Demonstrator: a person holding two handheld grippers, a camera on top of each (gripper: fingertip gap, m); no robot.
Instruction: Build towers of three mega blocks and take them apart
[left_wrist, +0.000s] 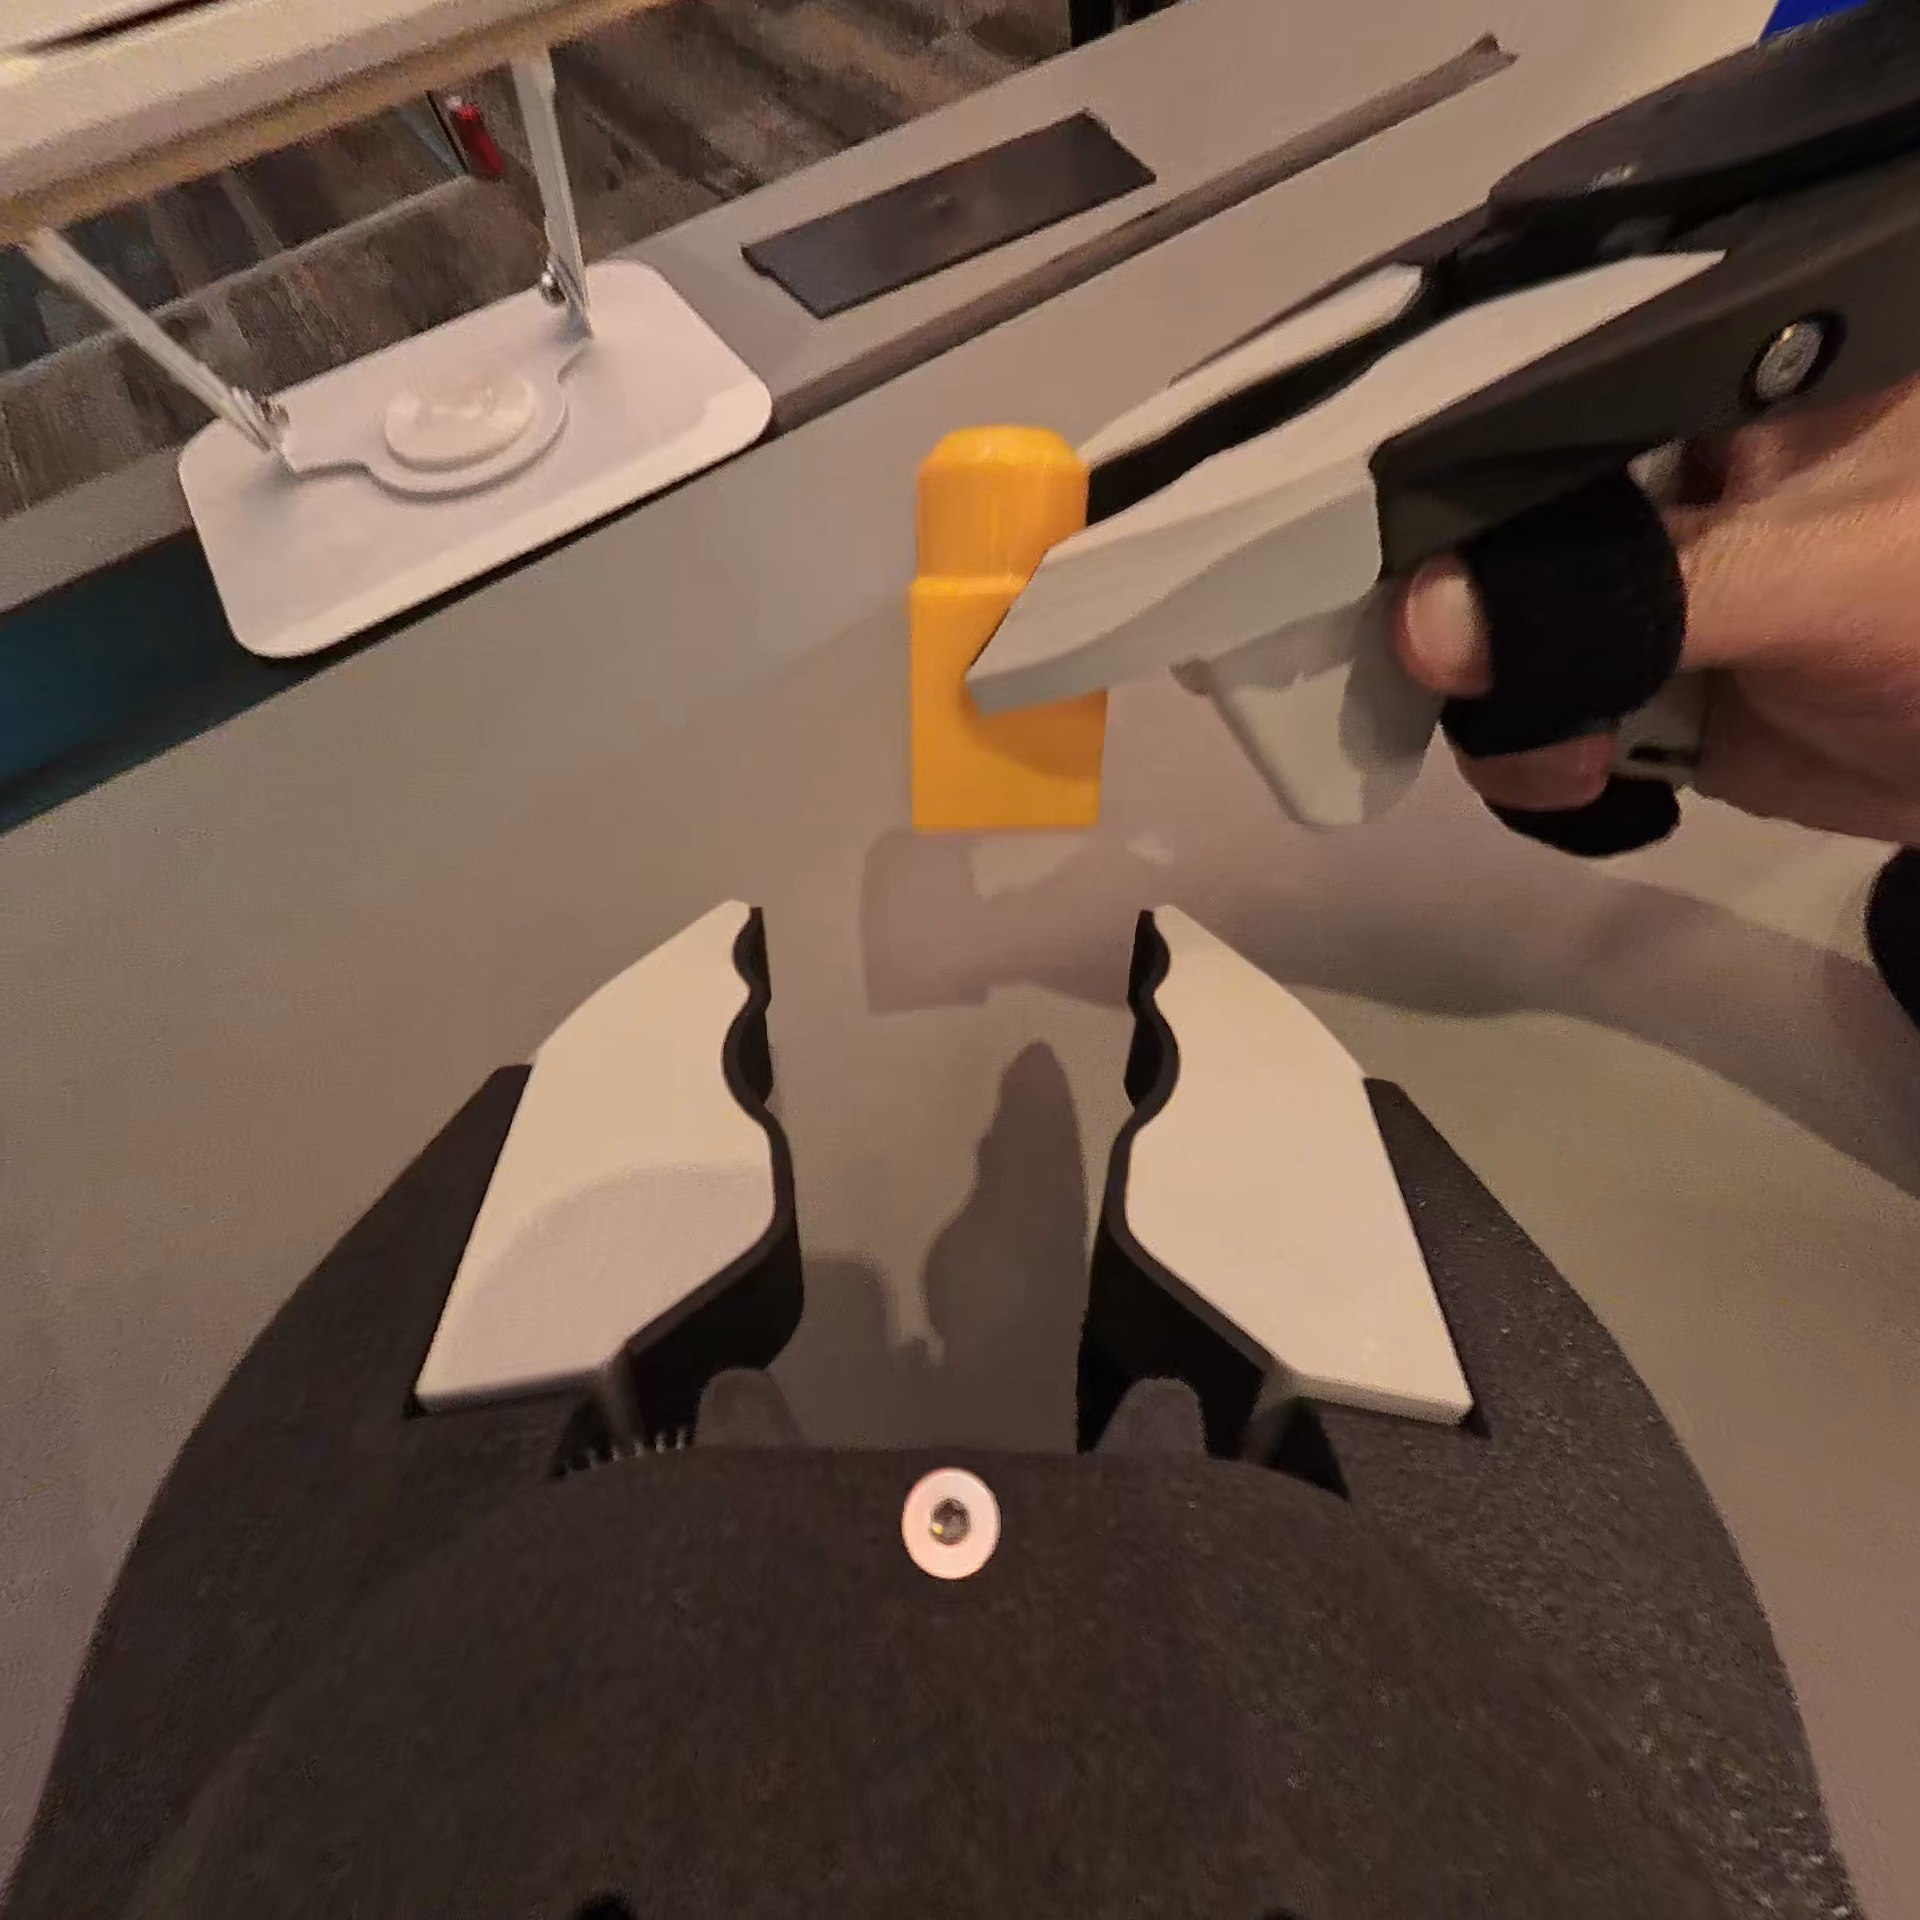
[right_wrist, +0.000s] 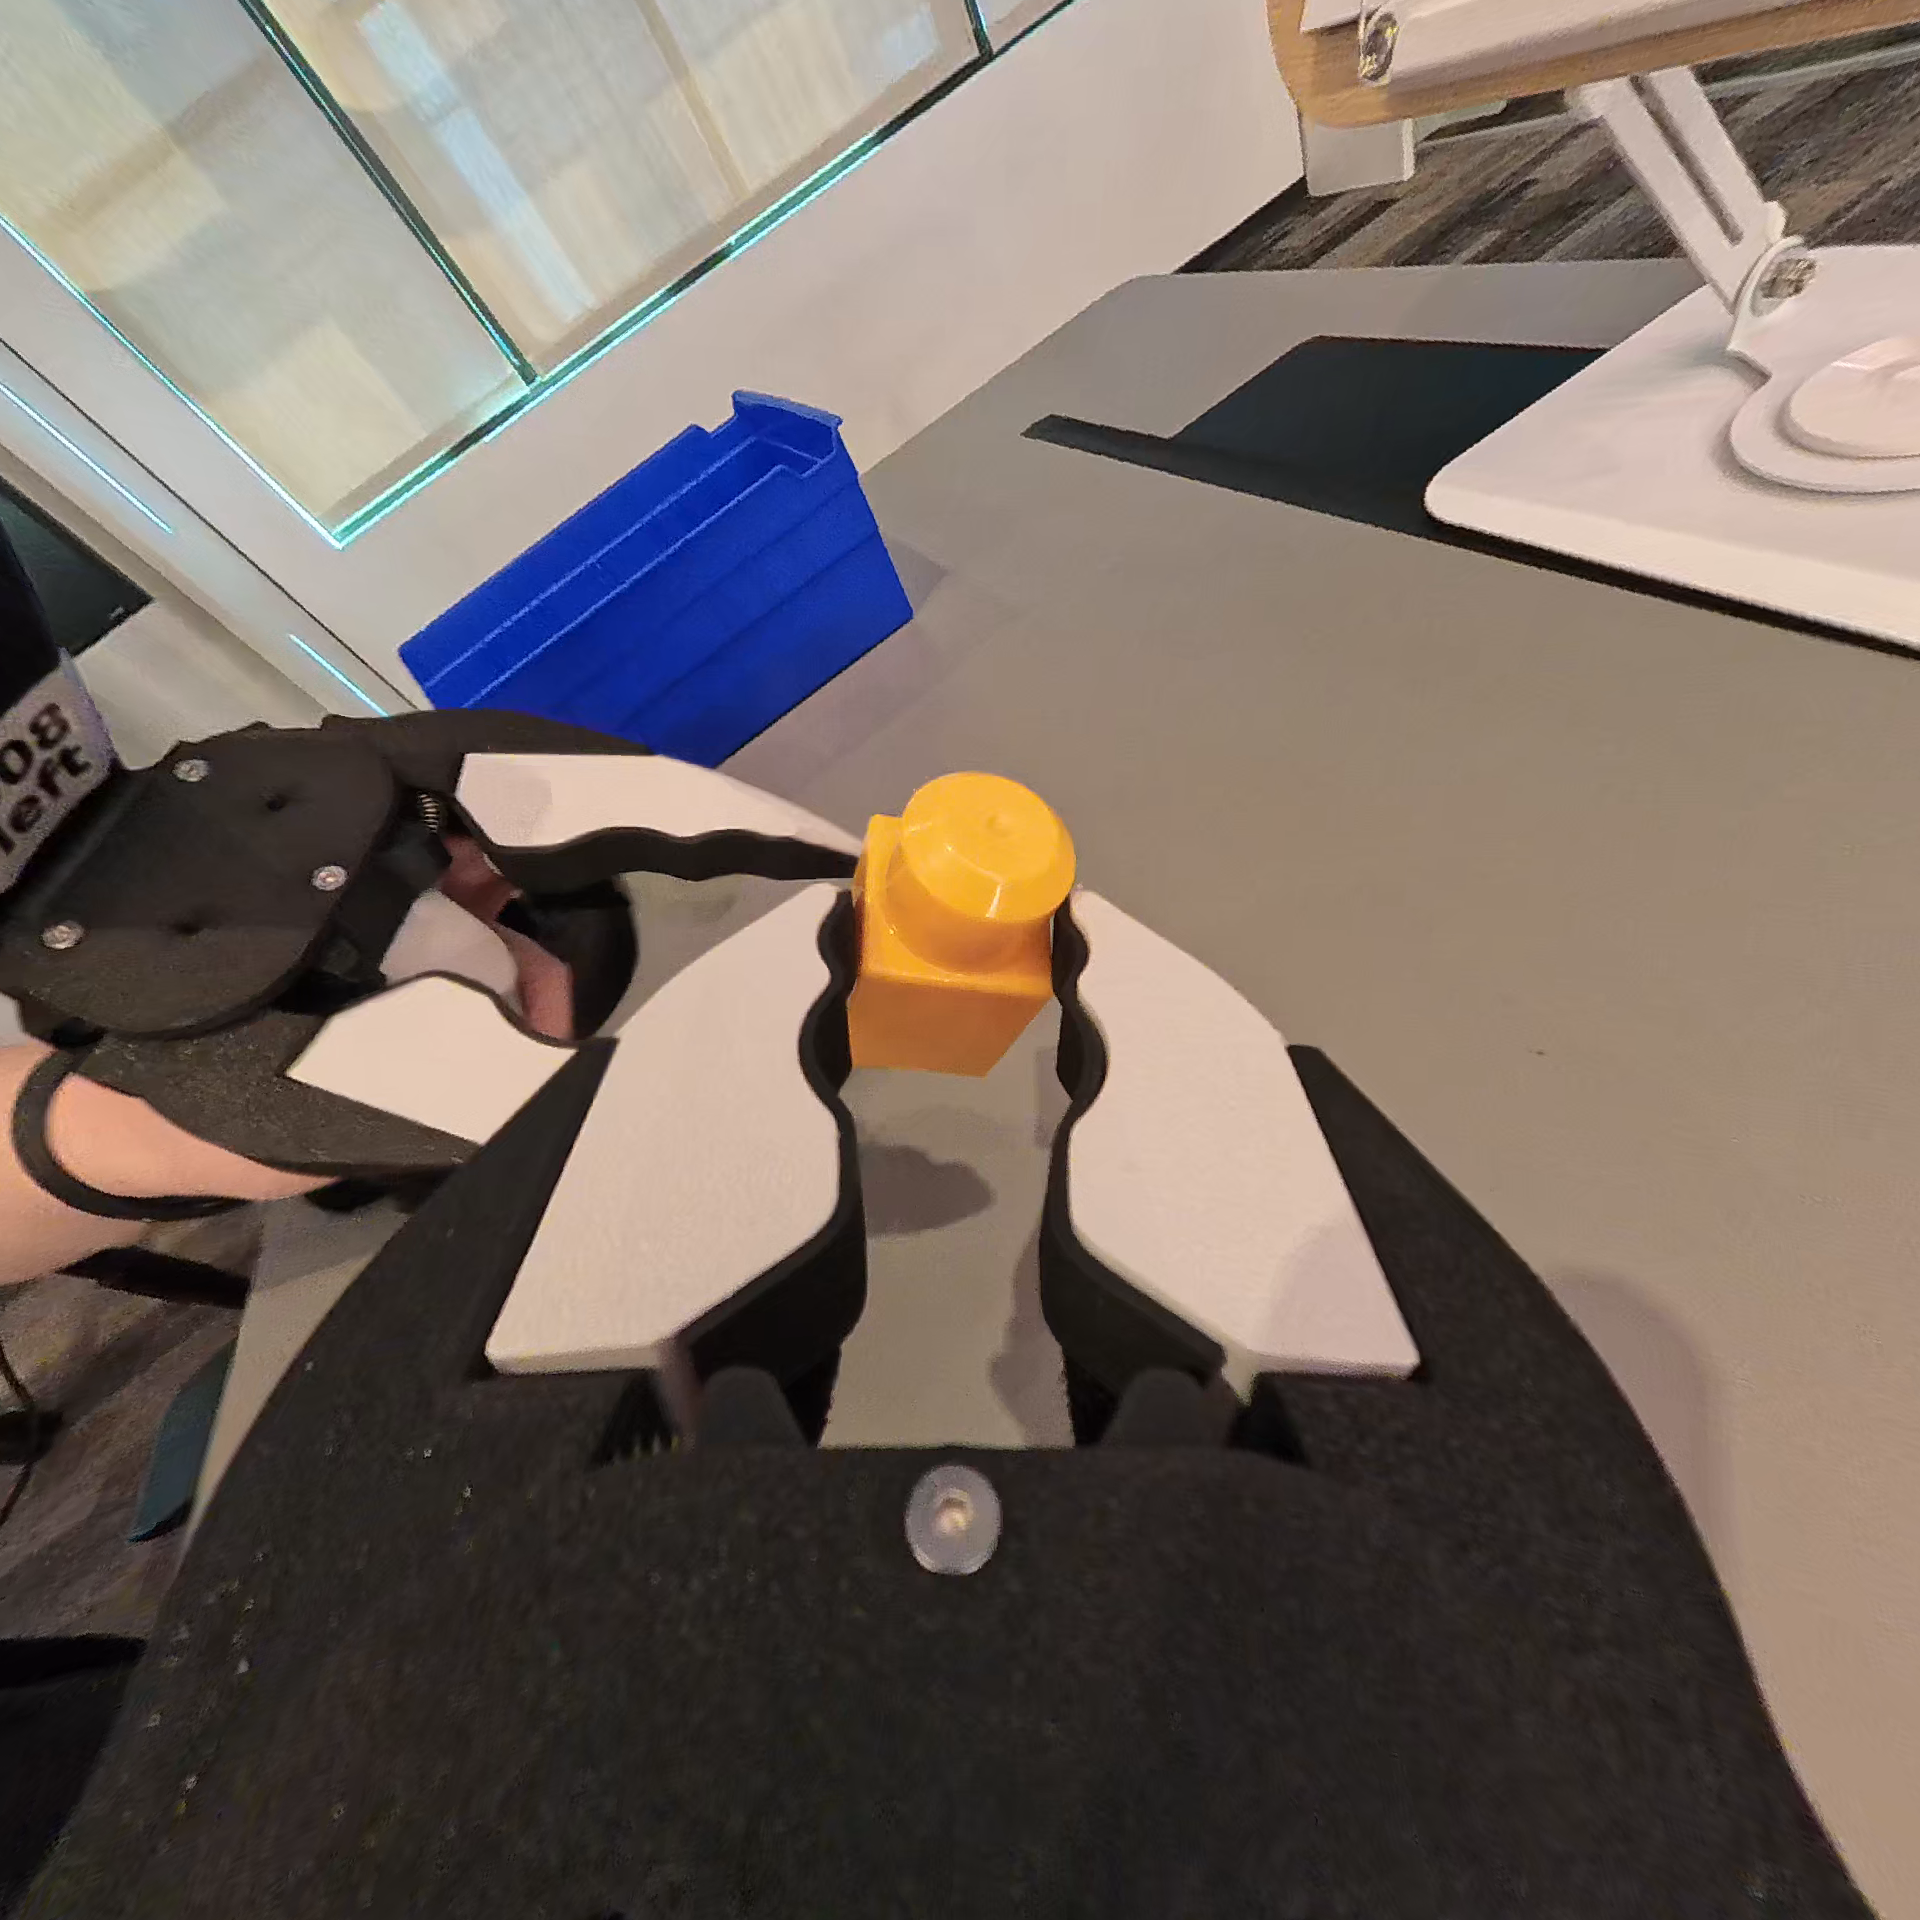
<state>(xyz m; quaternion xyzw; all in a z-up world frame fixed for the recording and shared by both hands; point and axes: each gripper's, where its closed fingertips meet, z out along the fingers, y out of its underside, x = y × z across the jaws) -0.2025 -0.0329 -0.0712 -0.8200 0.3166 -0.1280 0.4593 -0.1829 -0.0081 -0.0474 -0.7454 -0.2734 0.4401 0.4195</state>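
An orange single-stud mega block (left_wrist: 987, 748) stands upright on the grey table (left_wrist: 416, 883). My right gripper (right_wrist: 951, 920) has its jaws closed against both sides of the block (right_wrist: 966, 883). In the left wrist view the right gripper (left_wrist: 1029, 582) reaches in from the right, with one finger in front of the block and one behind it. My left gripper (left_wrist: 948, 935) is open and empty, low over the table just short of the block. One of its fingers (right_wrist: 623, 795) shows in the right wrist view, its tip close to the block's left side. No other blocks are in view.
A blue plastic bin (right_wrist: 675, 613) lies at the table's far left edge. A white stand base (left_wrist: 468, 457) with a slanted arm sits behind the block and also shows in the right wrist view (right_wrist: 1662, 499). A black flat panel (left_wrist: 945, 208) lies in the table farther back.
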